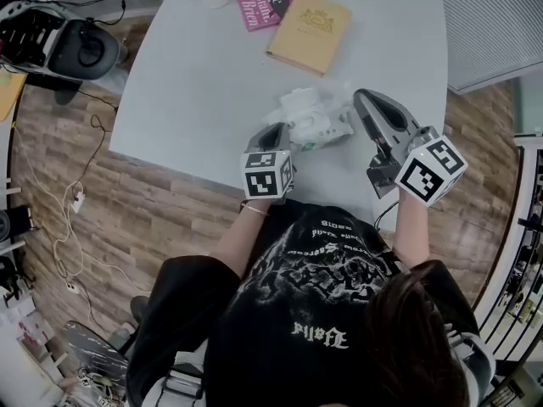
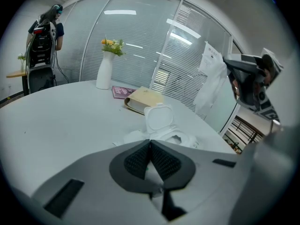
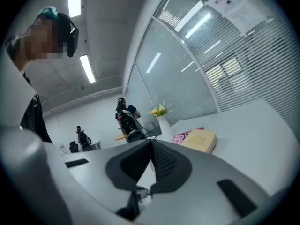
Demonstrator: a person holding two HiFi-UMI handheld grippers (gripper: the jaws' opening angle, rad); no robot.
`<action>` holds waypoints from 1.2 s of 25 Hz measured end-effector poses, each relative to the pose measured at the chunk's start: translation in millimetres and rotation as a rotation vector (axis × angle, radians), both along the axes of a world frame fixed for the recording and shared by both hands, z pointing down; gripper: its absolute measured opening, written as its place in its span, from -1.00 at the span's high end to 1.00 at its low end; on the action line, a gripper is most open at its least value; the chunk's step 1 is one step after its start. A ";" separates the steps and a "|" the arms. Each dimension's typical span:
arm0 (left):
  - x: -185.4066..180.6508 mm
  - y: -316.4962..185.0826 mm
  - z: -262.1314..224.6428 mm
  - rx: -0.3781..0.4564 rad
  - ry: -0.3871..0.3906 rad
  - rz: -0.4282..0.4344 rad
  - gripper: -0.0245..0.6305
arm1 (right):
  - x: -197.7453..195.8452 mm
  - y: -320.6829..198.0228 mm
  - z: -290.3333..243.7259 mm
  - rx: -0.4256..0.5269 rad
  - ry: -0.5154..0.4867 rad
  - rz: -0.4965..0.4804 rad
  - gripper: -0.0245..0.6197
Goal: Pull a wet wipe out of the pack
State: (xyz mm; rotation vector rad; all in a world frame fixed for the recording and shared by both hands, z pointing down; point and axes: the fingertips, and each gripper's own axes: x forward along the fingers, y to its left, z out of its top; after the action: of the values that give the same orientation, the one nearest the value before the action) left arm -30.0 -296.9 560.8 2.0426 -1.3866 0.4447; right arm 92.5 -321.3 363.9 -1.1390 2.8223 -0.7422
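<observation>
The wet wipe pack (image 1: pixel 316 124) lies on the white table (image 1: pixel 195 83) with its lid (image 2: pixel 158 117) flipped open. My left gripper (image 1: pixel 276 131) rests at the pack's near left edge. It is shut, and a sliver of the wrapper shows between its pads (image 2: pixel 164 161). My right gripper (image 1: pixel 361 97) is raised to the right of the pack, shut on a white wet wipe (image 2: pixel 211 86). The wipe hangs down from its tips (image 2: pixel 227 60) and is clear of the pack. In the right gripper view the jaws (image 3: pixel 151 142) meet with white material behind them.
A tan book (image 1: pixel 310 30) and a pink book (image 1: pixel 273 3) lie at the far side of the table, next to a white vase with flowers (image 2: pixel 105 69). A dark chair with equipment (image 1: pixel 59 45) stands on the floor to the left. People stand in the background.
</observation>
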 end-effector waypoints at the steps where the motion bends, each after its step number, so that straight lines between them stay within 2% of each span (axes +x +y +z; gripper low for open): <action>1: -0.3 0.7 -0.5 0.001 -0.001 0.000 0.90 | 8.4 2.5 -2.0 0.021 0.013 0.040 0.92; 8: -0.8 -0.9 -7.3 0.028 0.013 -0.015 0.90 | 60.8 22.2 9.1 0.103 0.074 0.258 0.92; 11: -0.4 -1.4 -14.7 0.076 0.049 -0.013 0.90 | 73.2 32.5 24.8 0.118 0.172 0.320 0.92; 21: 7.8 0.4 -46.6 0.210 0.078 0.022 0.91 | 91.5 55.2 65.4 0.109 0.339 0.454 0.92; 24: 6.6 0.8 -48.4 0.214 0.083 0.018 0.91 | 93.0 59.3 74.2 0.104 0.377 0.471 0.92; 30: 5.6 3.6 -47.9 0.212 0.080 0.016 0.91 | 88.6 60.7 72.1 0.114 0.388 0.464 0.92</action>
State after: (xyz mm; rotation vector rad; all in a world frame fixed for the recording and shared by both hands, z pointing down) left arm -24.4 -293.3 512.8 2.2159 -1.4206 0.2280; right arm 181.2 -260.6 436.0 -1.9965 2.6398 -0.3499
